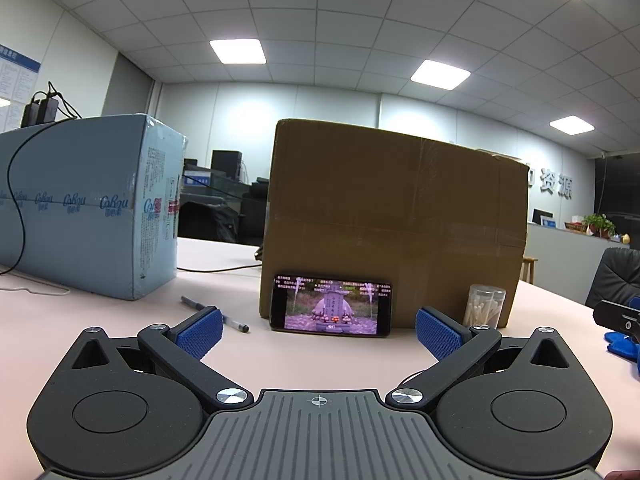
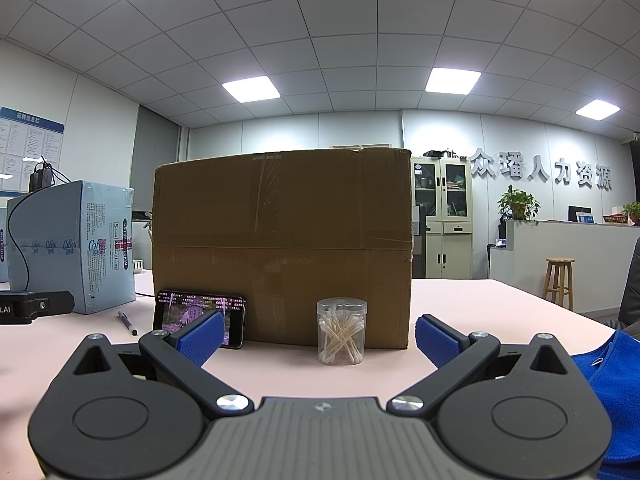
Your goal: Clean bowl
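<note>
My left gripper (image 1: pixel 319 332) stands open just above the pink table (image 1: pixel 100 332), with nothing between its blue pads. My right gripper (image 2: pixel 319 340) is open too and holds nothing. A blue cloth (image 2: pixel 600 392) lies on the table just right of the right gripper; its edge also shows in the left wrist view as a blue cloth (image 1: pixel 622 344). A small metal bowl (image 2: pixel 138 266) peeks out far back, between the blue box and the cardboard box, mostly hidden.
A large cardboard box (image 2: pixel 280 248) stands ahead, with a phone (image 1: pixel 331 306) leaning on it and a clear jar of cotton swabs (image 2: pixel 341 330) in front. A light blue box (image 1: pixel 80 204) with cables stands left. A pen (image 1: pixel 216 315) lies beside it.
</note>
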Tool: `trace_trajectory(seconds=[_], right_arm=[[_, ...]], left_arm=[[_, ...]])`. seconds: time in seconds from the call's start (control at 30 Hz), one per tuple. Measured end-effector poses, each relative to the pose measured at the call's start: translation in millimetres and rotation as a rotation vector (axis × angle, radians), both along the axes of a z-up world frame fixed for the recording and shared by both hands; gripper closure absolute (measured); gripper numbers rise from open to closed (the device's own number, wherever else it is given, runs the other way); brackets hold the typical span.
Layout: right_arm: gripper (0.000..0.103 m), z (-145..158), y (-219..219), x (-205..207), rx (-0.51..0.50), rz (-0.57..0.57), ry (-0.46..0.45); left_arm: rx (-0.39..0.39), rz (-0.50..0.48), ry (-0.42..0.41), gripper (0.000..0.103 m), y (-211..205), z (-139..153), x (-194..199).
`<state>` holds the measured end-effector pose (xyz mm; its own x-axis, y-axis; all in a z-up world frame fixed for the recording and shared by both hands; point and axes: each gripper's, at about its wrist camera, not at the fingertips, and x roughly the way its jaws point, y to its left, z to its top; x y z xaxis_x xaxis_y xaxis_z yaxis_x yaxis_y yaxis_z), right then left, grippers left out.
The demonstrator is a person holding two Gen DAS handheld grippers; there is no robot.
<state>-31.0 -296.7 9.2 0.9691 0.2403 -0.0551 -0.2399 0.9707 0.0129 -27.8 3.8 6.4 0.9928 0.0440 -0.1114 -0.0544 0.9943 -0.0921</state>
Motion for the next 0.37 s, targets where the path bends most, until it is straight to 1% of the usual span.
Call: trace_trajectory(seconds=[0.37], right_arm=[[0.0, 0.0, 0.0, 0.0, 0.0, 0.0, 0.0]], left_arm=[[0.002, -0.004, -0.001, 0.0, -0.7, 0.0, 0.4]])
